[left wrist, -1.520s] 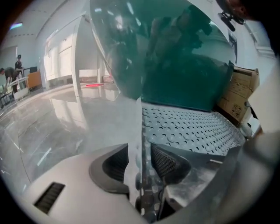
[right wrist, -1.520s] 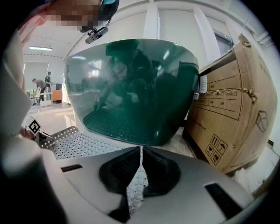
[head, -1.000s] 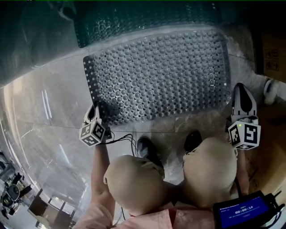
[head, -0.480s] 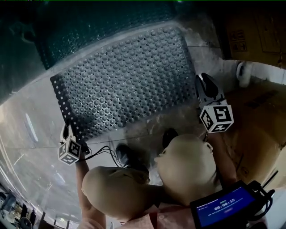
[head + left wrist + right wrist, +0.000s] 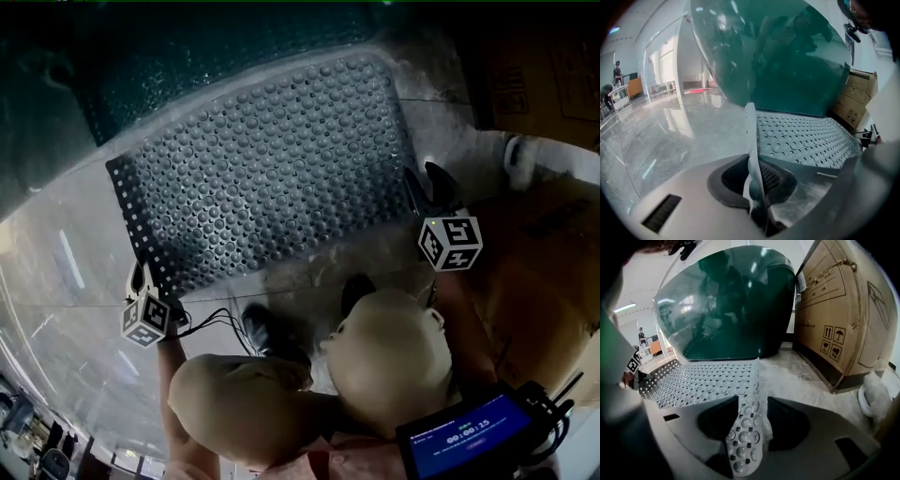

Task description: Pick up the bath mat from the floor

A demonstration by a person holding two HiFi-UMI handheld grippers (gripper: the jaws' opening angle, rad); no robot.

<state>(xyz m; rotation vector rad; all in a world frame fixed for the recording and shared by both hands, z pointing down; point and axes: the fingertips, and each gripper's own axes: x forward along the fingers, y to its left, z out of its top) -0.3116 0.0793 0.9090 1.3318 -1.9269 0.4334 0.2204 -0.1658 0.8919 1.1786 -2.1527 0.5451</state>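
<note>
The grey bath mat (image 5: 272, 169), covered in round bumps, lies on the pale marble floor (image 5: 66, 234). At its near left corner my left gripper (image 5: 141, 274) is shut on the mat's edge. In the left gripper view (image 5: 757, 187) that edge stands up as a thin strip pinched between the pads, with the mat (image 5: 806, 140) stretching away to the right. My right gripper (image 5: 427, 187) is at the mat's right edge. Its jaws have just been opening and stand wide apart (image 5: 752, 423). A curled-up flap of the mat (image 5: 745, 427) lies between them, and the pads do not press on it.
A dark green translucent tub (image 5: 216, 47) borders the mat's far side. Cardboard boxes (image 5: 544, 66) stand at the right, with a white rounded object (image 5: 518, 155) on the floor before them. The person's black shoes (image 5: 267, 328), knees and a lit screen (image 5: 469, 433) fill the near side.
My right gripper has come down to the mat's right edge and its jaws have spread apart. The left gripper has kept its hold on the mat's corner.
</note>
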